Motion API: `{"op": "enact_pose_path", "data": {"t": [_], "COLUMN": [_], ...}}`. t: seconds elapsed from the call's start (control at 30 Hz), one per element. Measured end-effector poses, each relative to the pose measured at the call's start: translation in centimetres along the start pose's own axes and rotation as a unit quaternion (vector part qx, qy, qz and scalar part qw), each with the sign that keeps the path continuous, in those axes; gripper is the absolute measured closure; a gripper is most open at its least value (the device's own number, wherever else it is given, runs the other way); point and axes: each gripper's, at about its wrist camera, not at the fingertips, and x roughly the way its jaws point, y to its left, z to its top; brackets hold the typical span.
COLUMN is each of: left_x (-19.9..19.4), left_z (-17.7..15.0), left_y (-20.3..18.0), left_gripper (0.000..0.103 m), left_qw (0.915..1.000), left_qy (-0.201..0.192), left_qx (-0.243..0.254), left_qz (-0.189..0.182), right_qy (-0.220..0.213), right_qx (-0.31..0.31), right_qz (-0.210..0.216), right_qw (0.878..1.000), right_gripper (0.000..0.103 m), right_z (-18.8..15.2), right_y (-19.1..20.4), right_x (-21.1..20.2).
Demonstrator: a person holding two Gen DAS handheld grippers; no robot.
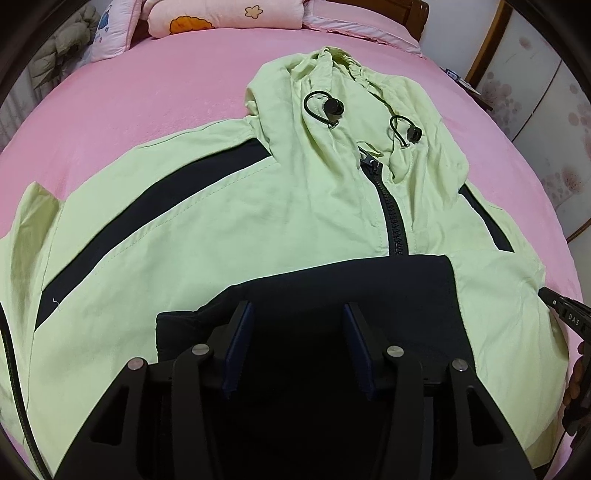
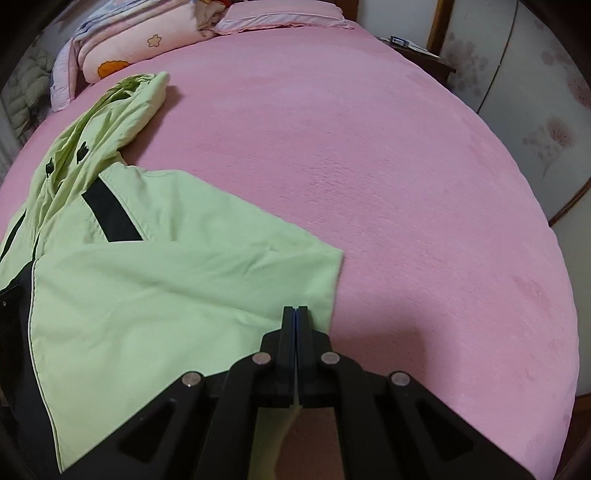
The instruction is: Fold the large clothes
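A light green hooded jacket [image 1: 229, 221] with black stripes and a black zip lies front up on the pink bed [image 1: 147, 92]. Its black lower panel [image 1: 332, 284] is folded up over the chest. My left gripper [image 1: 297, 310] is open above that black panel, holding nothing. In the right wrist view the jacket's right sleeve [image 2: 177, 288] lies spread on the bed. My right gripper [image 2: 295, 314] is shut on the sleeve's edge near the cuff. The right gripper also shows at the right edge of the left wrist view [image 1: 565, 314].
Pink pillows and a folded quilt [image 1: 221, 14] lie at the head of the bed. A grey padded coat [image 1: 62, 48] hangs at the far left. A wooden bedside stand [image 2: 417, 51] and floral wardrobe doors [image 2: 535, 92] are at the right.
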Motion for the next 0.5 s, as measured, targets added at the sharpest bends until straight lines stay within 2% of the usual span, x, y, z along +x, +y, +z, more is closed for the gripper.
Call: {"op": "enact_pose_path", "data": {"t": [0.07,0.23,0.33,0.5], "left_x": [0.1,0.1,-0.6,-3.4], "left_z": [0.1,0.4,0.7,1.6], "left_y": [-0.3,-0.7,-1.3,-2.3], "left_gripper": [0.053,0.033,0.027,0.026], "left_qw": [1.0000,0.9999,0.9999,0.9999], "left_qy": [0.005,0.013,0.016,0.016], "left_qx": [-0.003,-0.008,-0.003,0.006], "left_qz": [0.001,-0.006,-0.001,0.001], "right_qy": [0.004,0.013,0.003,-0.008], "right_qx": [0.003,0.021,0.037,0.058], "right_qz": [-0.004,-0.004,0.011,0.042], "right_qw": [1.000,1.000,0.999,0.997], "right_gripper": [0.103,0.100,0.100,0.098], "right_z": [0.0,0.2,0.0,-0.5], "right_y": [0.1,0.2,0.6,2.2], "right_x": [-0.1,-1.2,-3.4,-7.5]}}
